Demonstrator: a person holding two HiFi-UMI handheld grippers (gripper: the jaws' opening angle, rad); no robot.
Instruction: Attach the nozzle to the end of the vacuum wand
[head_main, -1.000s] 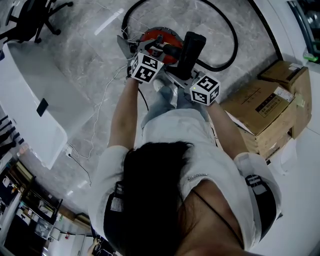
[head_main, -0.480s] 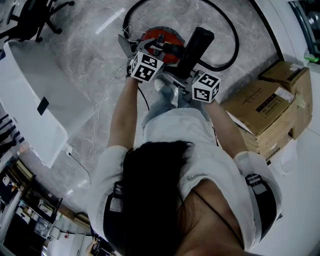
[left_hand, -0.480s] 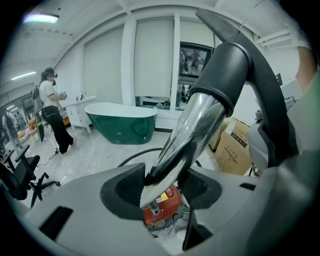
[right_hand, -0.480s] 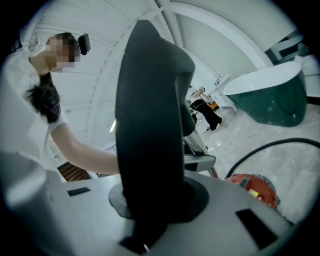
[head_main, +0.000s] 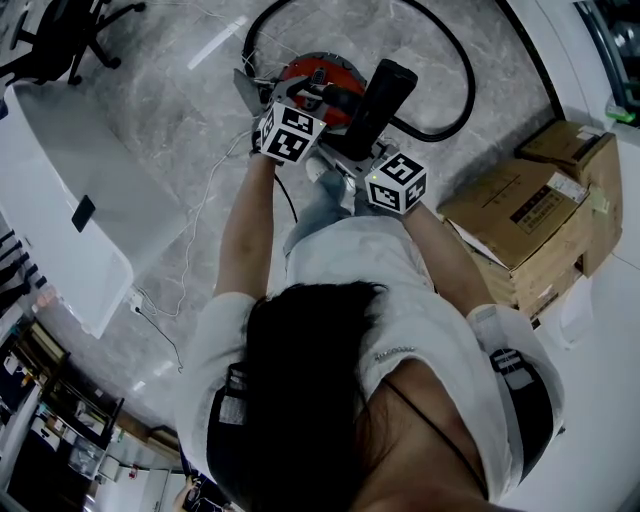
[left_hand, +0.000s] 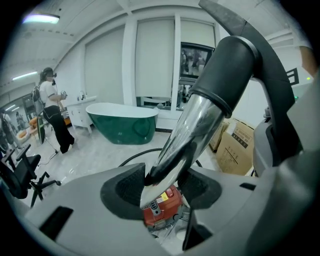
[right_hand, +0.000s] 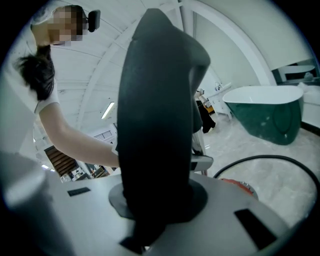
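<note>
My left gripper (left_hand: 162, 189) is shut on the chrome vacuum wand (left_hand: 192, 127), whose tube passes between the dark pads (left_hand: 131, 186) and runs up into a black collar. That collar belongs to the black nozzle (left_hand: 235, 65), a fat dark piece that fills the right gripper view (right_hand: 157, 110). My right gripper (right_hand: 160, 202) is shut on the nozzle's lower end. In the head view both grippers sit side by side in front of the person, left gripper (head_main: 312, 102) and right gripper (head_main: 358, 150), with the nozzle (head_main: 382, 95) slanting up between them.
A red vacuum canister (head_main: 320, 70) stands on the marble floor under the grippers, its black hose (head_main: 455, 95) looping round it. Cardboard boxes (head_main: 530, 220) stand at right, a white bathtub (head_main: 60, 200) at left, a green bathtub (left_hand: 122, 122) and another person (left_hand: 52, 115) farther off.
The right gripper has shifted a little to the left and the nozzle has rocked slightly with it. The left gripper and the wand have stayed put.
</note>
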